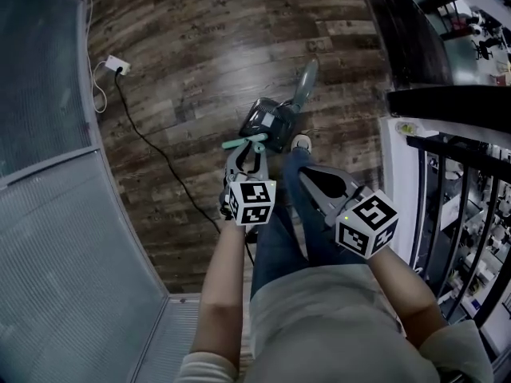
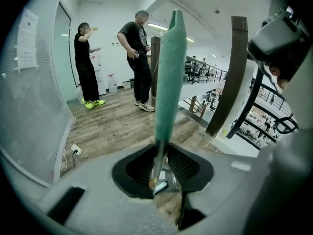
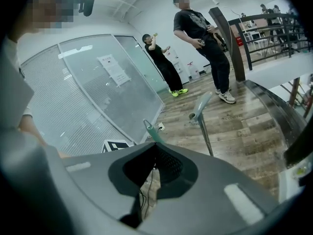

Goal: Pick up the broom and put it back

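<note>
The wood floor (image 1: pixel 184 62) fills the head view. A glass wall (image 1: pixel 48 238) runs down its 9 o'clock side and a dark railing (image 1: pixel 455 214) down its 3 o'clock side, leaving an open lane ahead of the person.

The broom (image 2: pixel 168 82) is off its resting place and in the left claw (image 2: pixel 159 173), just ahead of the person's legs at 12 o'clock. The claw pinches the thin metal shaft right where the teal grip sleeve begins. I judge that spot is chosen so the sleeve's edge stops the shaft sliding through, and so the broom hangs steeply for carrying.

Its long axis is close to upright. The teal grip end points up toward 12 o'clock in the left gripper view, leaning slightly to 1 o'clock, and the working end points down at the floor. A dark head (image 1: pixel 267 122) sits below the claw; I cannot tell whether it is the brush or a pan.

A second long handle (image 3: pixel 200 109) stands just beyond, tilted toward 1 o'clock, apart from both claws.

The right claw (image 1: pixel 307 175) hovers at 4 o'clock of the left one. Its jaws are slightly apart with nothing between them, probably kept free to steady things.
</note>
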### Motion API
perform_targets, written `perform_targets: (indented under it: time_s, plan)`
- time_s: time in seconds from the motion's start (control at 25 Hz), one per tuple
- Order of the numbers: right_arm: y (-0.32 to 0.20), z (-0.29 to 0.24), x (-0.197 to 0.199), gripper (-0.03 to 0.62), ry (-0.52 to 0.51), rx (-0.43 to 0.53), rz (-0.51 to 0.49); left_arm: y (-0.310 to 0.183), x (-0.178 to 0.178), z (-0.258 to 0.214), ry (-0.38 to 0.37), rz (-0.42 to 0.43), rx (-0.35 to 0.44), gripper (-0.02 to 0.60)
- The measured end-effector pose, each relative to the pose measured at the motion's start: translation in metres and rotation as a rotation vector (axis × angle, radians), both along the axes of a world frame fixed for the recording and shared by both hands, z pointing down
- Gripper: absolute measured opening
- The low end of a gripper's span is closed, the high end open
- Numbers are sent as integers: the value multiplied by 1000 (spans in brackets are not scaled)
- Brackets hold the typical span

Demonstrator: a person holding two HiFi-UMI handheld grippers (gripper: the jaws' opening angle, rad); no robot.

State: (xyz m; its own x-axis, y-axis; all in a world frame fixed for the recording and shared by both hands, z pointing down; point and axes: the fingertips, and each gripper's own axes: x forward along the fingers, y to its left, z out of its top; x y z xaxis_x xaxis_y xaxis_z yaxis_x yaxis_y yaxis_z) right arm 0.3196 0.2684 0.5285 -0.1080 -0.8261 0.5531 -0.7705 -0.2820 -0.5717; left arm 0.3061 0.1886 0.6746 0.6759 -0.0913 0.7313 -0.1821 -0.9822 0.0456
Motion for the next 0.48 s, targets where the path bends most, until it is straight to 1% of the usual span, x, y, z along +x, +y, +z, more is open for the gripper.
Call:
perform_targets:
  time_s: [0.48]
  plan:
    - [-13,-14,-36,8,23,20,-41,-19,-52,-17,30,-137,-6,91]
